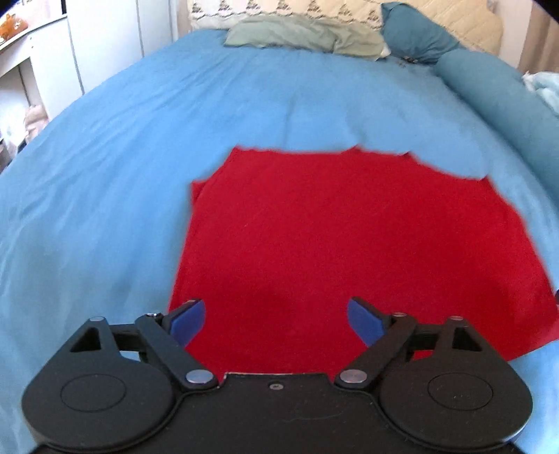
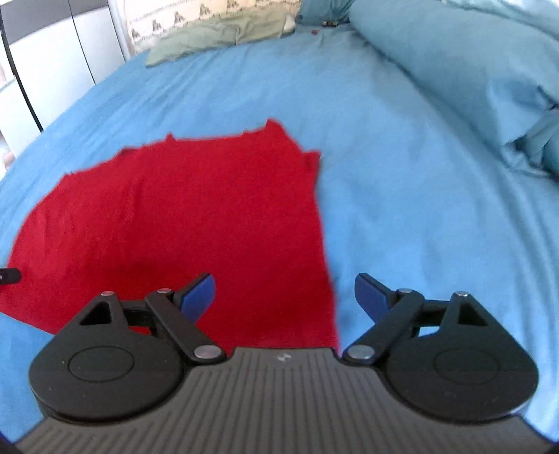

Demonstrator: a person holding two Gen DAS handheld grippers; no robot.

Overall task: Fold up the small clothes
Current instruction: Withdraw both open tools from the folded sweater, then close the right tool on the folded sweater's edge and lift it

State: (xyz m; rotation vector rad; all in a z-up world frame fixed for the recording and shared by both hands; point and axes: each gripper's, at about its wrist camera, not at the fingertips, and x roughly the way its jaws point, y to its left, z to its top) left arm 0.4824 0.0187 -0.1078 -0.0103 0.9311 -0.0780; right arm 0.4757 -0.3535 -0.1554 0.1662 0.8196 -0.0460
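Note:
A red garment (image 1: 349, 244) lies flat on the blue bedsheet (image 1: 122, 192), folded into a rough rectangle. My left gripper (image 1: 276, 323) is open and empty, above the garment's near left part. In the right wrist view the garment (image 2: 181, 223) fills the left centre. My right gripper (image 2: 284, 297) is open and empty, straddling the garment's near right edge, its left finger over the cloth and its right finger over the bedsheet (image 2: 436, 209). The tip of the left gripper (image 2: 8, 276) shows at the left edge.
A green cloth (image 1: 307, 38) and a patterned cream pillow (image 1: 279, 8) lie at the head of the bed. Teal pillows and a bolster (image 1: 489, 90) line the right side. White cupboards (image 1: 52, 63) stand left of the bed.

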